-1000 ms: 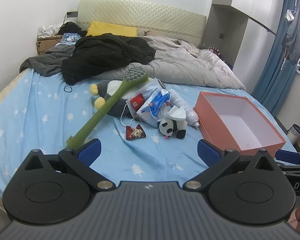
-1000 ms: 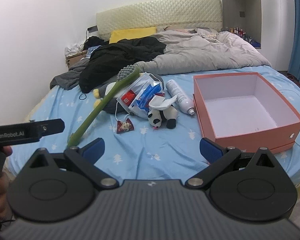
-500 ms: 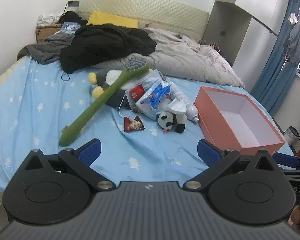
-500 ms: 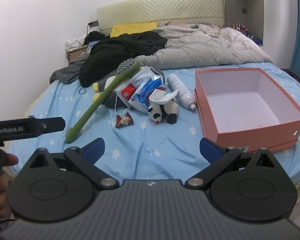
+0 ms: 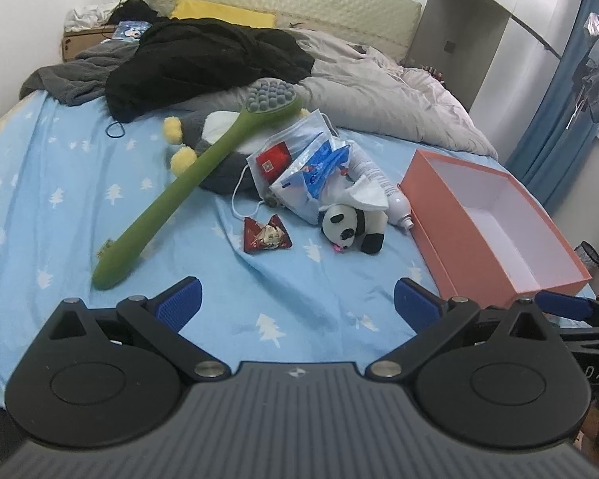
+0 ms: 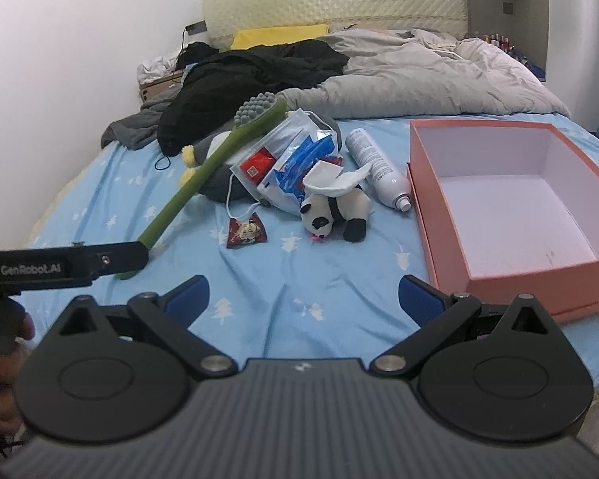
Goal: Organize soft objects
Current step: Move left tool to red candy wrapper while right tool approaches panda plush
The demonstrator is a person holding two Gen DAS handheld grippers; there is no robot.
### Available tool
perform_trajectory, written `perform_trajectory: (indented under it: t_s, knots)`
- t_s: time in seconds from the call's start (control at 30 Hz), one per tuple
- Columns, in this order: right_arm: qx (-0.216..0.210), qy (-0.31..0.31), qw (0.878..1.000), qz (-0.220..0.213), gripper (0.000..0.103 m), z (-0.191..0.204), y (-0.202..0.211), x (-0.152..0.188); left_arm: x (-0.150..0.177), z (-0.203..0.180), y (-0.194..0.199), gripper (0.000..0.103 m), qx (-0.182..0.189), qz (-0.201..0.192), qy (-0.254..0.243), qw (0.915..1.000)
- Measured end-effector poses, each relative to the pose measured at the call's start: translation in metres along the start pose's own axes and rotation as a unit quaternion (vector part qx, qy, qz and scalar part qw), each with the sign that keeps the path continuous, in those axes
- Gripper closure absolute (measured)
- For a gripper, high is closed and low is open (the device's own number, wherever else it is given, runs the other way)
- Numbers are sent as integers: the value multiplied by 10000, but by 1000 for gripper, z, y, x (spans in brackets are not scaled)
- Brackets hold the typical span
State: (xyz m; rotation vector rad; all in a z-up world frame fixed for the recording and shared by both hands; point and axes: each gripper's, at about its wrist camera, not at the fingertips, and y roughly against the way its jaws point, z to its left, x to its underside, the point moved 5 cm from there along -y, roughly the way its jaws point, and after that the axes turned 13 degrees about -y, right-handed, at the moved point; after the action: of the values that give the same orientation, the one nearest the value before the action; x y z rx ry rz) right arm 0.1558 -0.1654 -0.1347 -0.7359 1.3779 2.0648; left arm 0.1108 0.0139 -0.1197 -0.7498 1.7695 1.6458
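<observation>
Blue tree-print bed sheet (image 5: 52,183) fills frame; small panda plush toy (image 5: 349,228) centre, beside open pink cardboard box (image 5: 495,235) at right, long green silicone brush (image 5: 191,183) left. Left gripper (image 5: 297,299) and right gripper (image 6: 303,293) fingers wide apart, holding nothing.

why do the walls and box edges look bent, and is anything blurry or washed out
Left wrist view: fisheye bends the wardrobe edge, window glare at right, panda plush sharp. Right wrist view: pink box rim bows outward, corners darken, wall hazy.
</observation>
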Motion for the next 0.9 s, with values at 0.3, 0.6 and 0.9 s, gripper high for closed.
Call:
perform_trajectory:
  t_s: [0.3, 0.6, 0.9]
  knots:
    - [119, 293, 9995, 29, 0, -4, -60, -12, -12, 16, -73, 1, 184, 208, 80, 9996]
    - [319, 581, 9977, 164, 0, -6, -144, -25, -27, 41, -154, 1, 348, 343, 223, 9986]
    - [527, 793, 9943, 489, 0, -19, -235, -42, -32, 62, -241, 17, 658, 841, 454, 9932]
